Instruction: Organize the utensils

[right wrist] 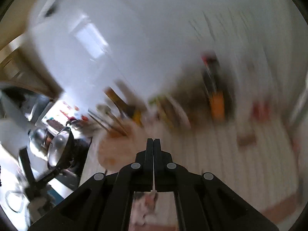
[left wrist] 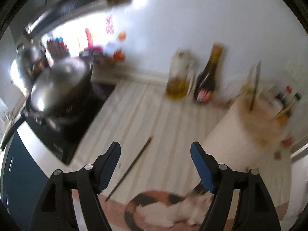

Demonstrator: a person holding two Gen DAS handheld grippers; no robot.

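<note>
Your left gripper [left wrist: 155, 152] hangs over the pale striped worktop [left wrist: 173, 127] with its jaws wide and nothing between them. Just ahead of it, a little toward the left jaw, lies the thing to tidy — a single thin dark chopstick [left wrist: 130, 165], flat on the worktop and running diagonally, with its near end reaching the front edge. Your right gripper [right wrist: 153, 141] has its jaws pressed together and empty, as far as the blur lets you see.

To the right of the chopstick stands a pale cylindrical utensil holder [left wrist: 240, 132] with sticks and a blade-like piece poking out of its top; that looks like the likely home for the chopstick. Two bottles stand at the back against the wall: a clear oil bottle [left wrist: 178, 79] and a dark sauce bottle [left wrist: 207, 82]. On the left, a steel-lidded pot [left wrist: 61, 88] sits on a black cooktop [left wrist: 77, 121].

The chopstick should be light and stiff, but thin, smooth and lying flush, so it may roll or skid away from the pads. Take it near the middle, jaws across its length, and close firmly. A calico cat [left wrist: 169, 209] lies below the front edge — mind it.
</note>
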